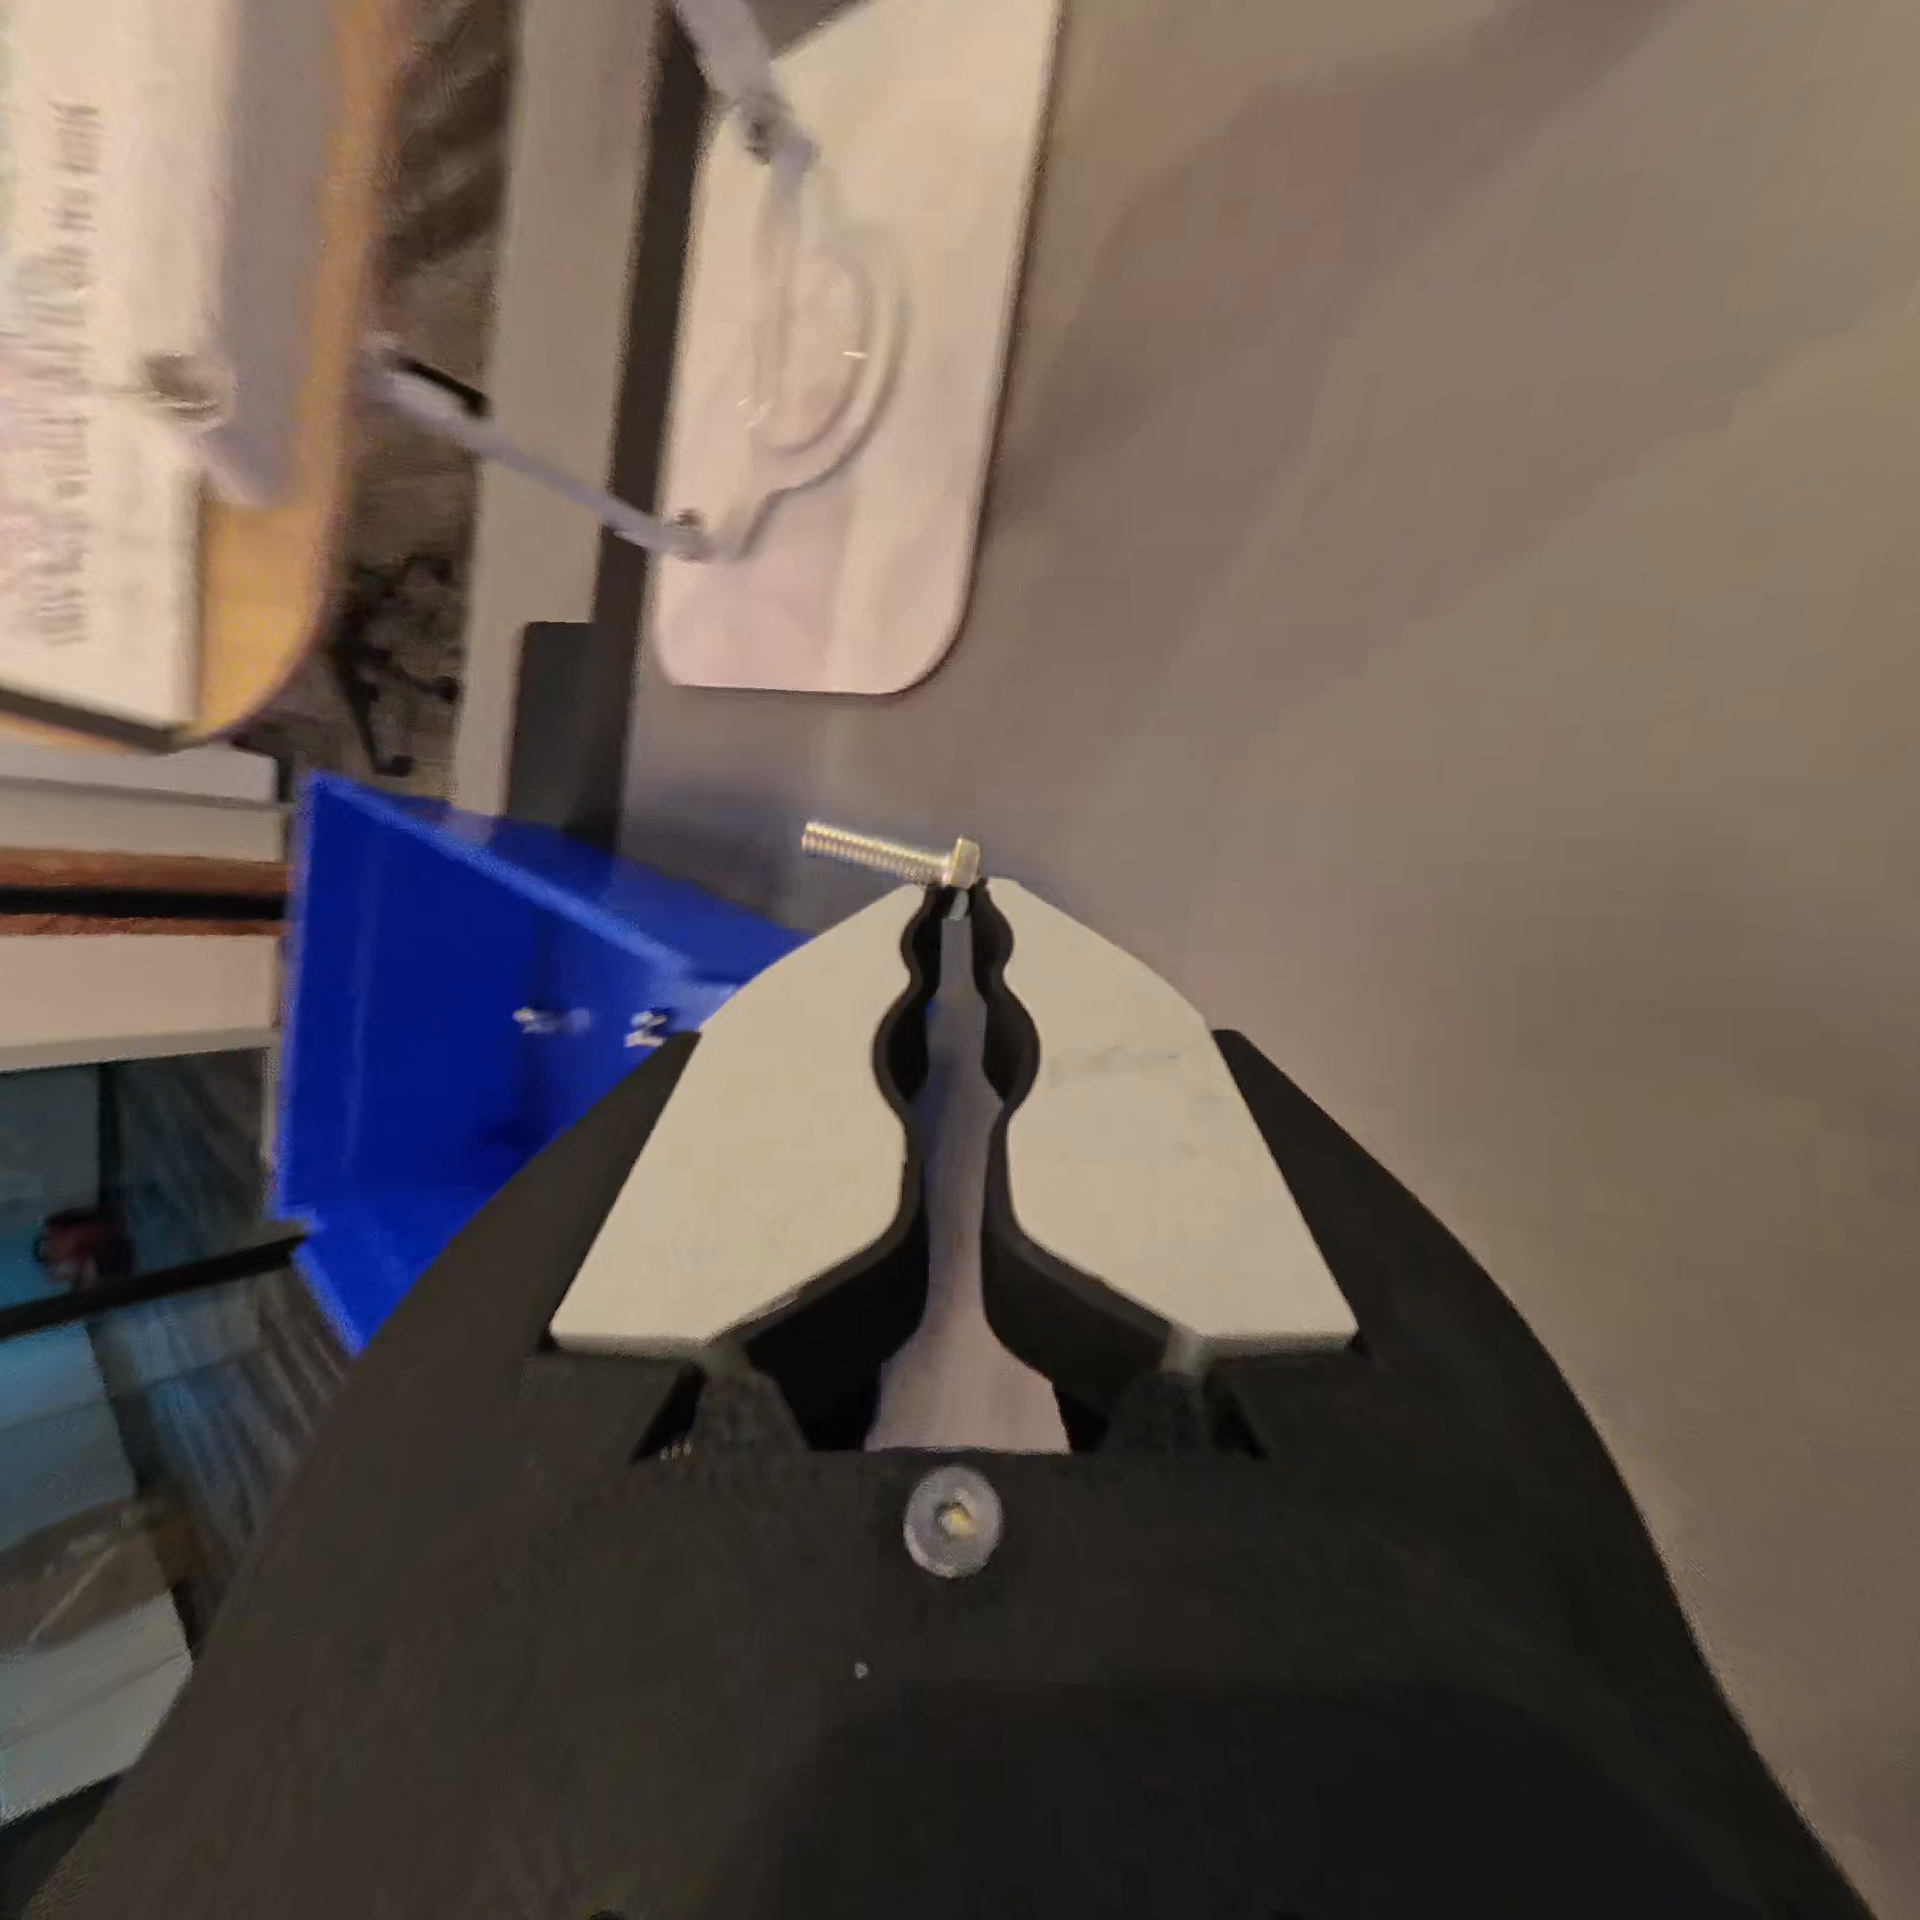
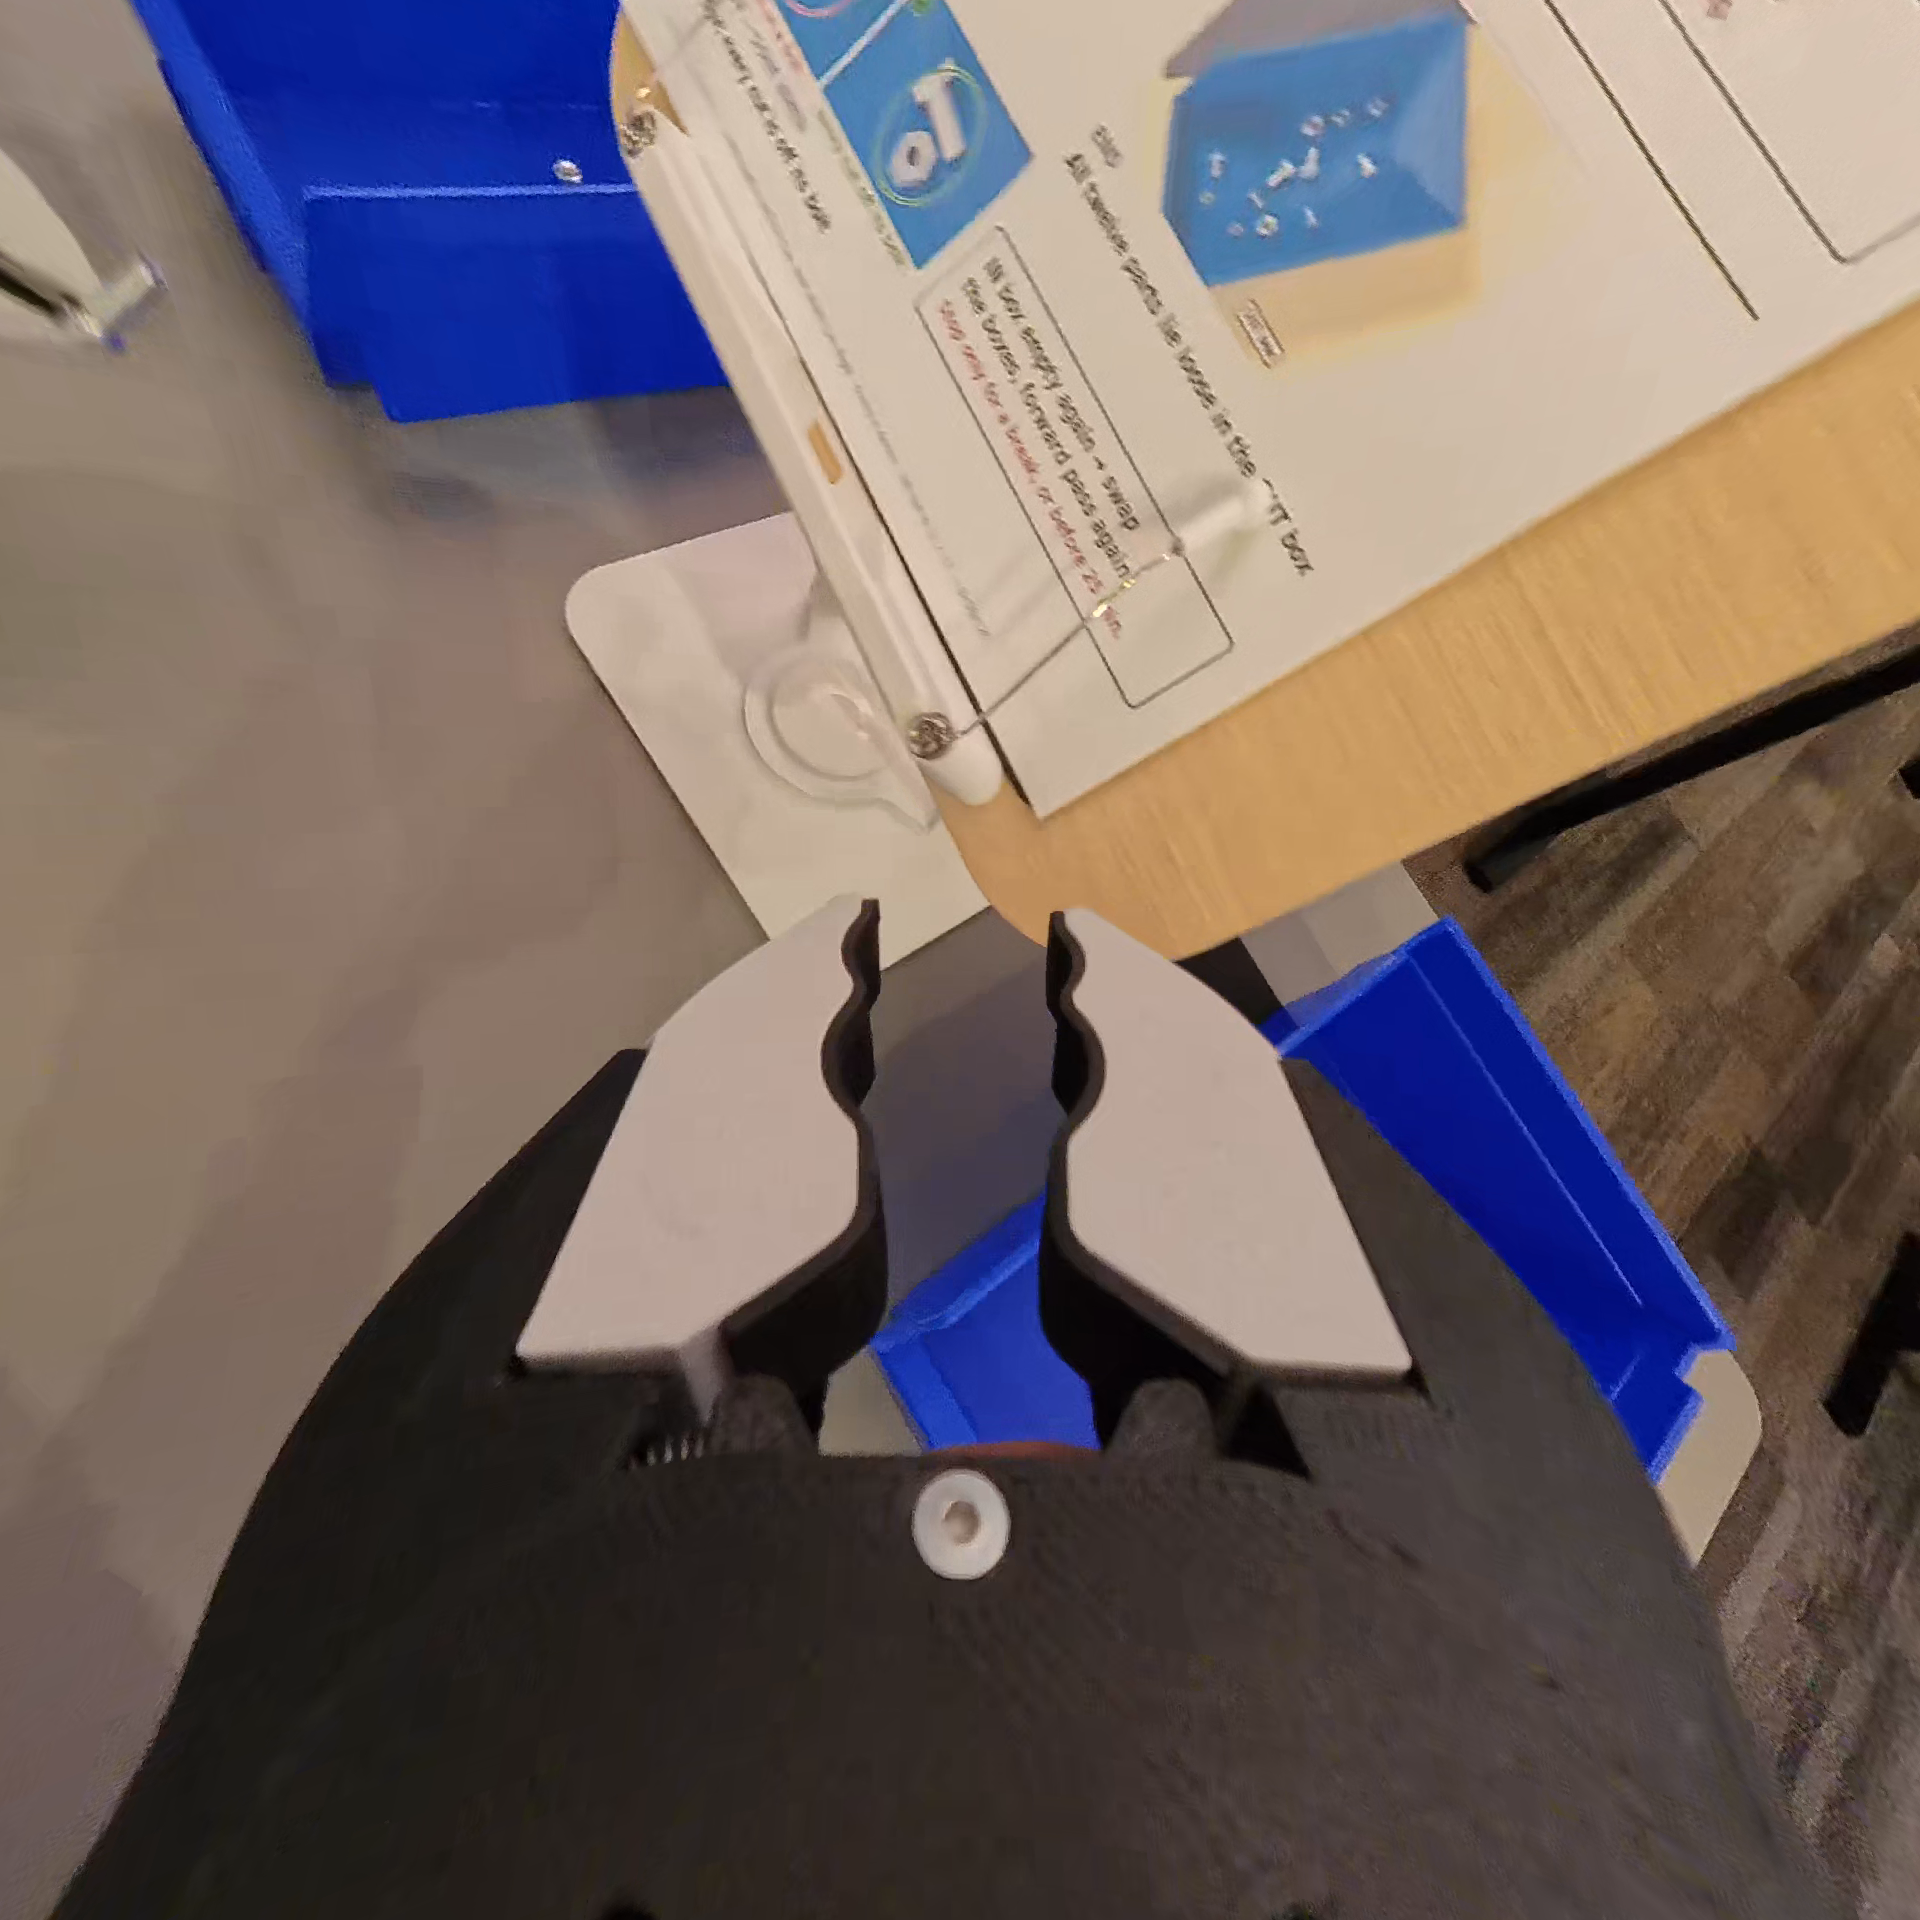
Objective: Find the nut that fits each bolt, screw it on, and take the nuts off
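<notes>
Your left gripper point(image 1: 954, 894) is pinching the hex head of a small silver threaded bolt point(image 1: 888, 850) at its very fingertips, the shank sticking out sideways to the left above the grey tabletop point(image 1: 1455, 623), with a blue plastic bin point(image 1: 468, 997) just behind; your right gripper point(image 2: 964, 920) is hovering with fingers apart and nothing between them, over another blue plastic bin point(image 2: 1507, 1143) near the wooden clipboard point(image 2: 1455, 727)
</notes>
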